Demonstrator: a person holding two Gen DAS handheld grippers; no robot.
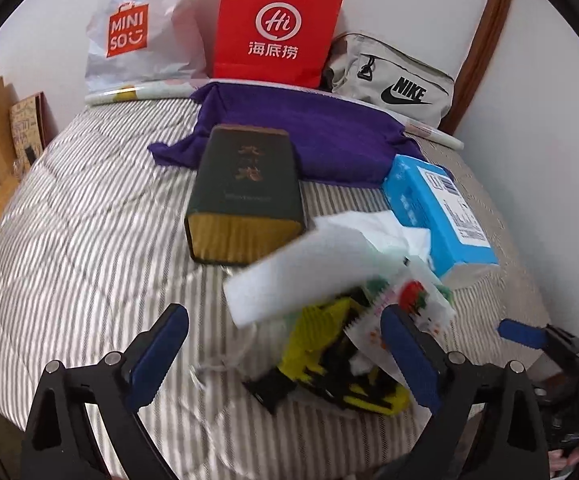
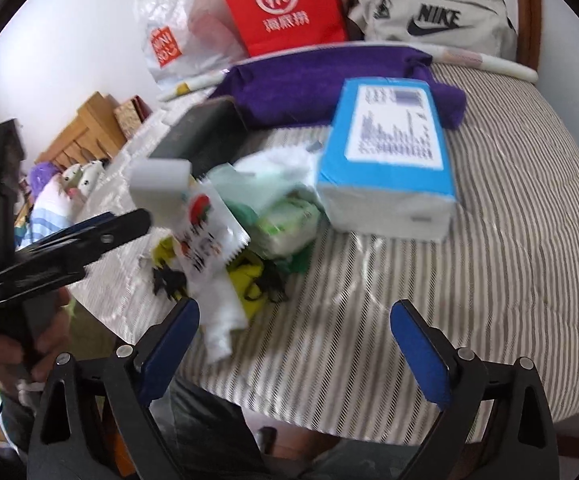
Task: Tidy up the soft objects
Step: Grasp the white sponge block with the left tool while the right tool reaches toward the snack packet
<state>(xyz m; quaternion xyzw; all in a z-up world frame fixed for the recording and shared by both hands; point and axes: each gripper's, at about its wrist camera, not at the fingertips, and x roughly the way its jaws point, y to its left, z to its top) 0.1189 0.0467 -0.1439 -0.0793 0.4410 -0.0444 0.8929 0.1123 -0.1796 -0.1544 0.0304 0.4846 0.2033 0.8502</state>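
Note:
A heap of small items lies on the striped quilt [image 1: 89, 220]: a white sponge block [image 1: 301, 276], a yellow and black fabric piece [image 1: 329, 352], a printed sachet [image 1: 409, 300], crumpled white tissue [image 1: 385, 228] and a green wipes pack [image 2: 289, 220]. My left gripper [image 1: 285, 340] is open, its fingers standing on either side of the heap's near end without pressing it. My right gripper [image 2: 295, 320] is open over bare quilt, just right of the heap. A blue tissue pack [image 2: 389, 152] lies behind it.
A dark green box [image 1: 245, 192] and a purple cloth [image 1: 321, 128] lie further back. Against the wall stand a red paper bag [image 1: 277, 28], a white plastic bag [image 1: 129, 32] and a beige Nike bag [image 1: 393, 80]. Plush toys [image 2: 73, 180] lie left of the bed.

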